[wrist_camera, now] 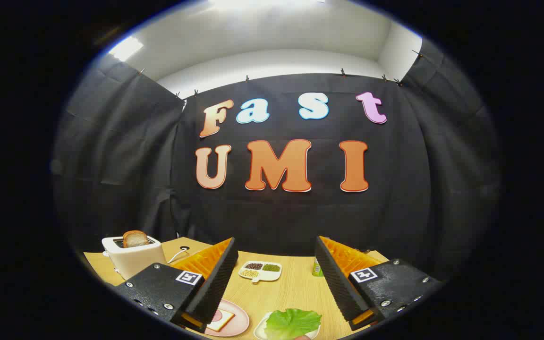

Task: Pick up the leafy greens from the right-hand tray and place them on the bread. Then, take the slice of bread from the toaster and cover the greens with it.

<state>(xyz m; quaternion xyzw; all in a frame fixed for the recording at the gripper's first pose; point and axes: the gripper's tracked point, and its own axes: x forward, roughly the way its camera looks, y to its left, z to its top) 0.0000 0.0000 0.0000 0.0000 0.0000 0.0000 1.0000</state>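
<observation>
At about nine o'clock from the fingers, on the light wooden tabletop (295, 288), stands a cream-white boxy toaster (135, 257) with a browned slice of bread (134, 238) poking upright out of its slot; a thin white cord (177, 255) trails from it across the wood just beside the left finger. Low at seven o'clock, partly hidden behind that left finger, lies a round pink plate (234, 326) carrying a square slice of toast (220, 321) with a pale top layer (what the layer is cannot be told). The hand-held gripper (276, 278) hangs wide open above the table, its two fingers spread well apart and gripping nothing. Straight ahead at twelve o'clock, beyond the fingers, sits a small white divided dish (260, 271) holding dark, green and pale grains in separate compartments. At six o'clock, between the fingers and nearest the camera, a ruffled bright green lettuce leaf (293, 323) rests on a white tray (260, 333). At about one o'clock, just beside the right finger, a small green container (318, 268) stands upright.
</observation>
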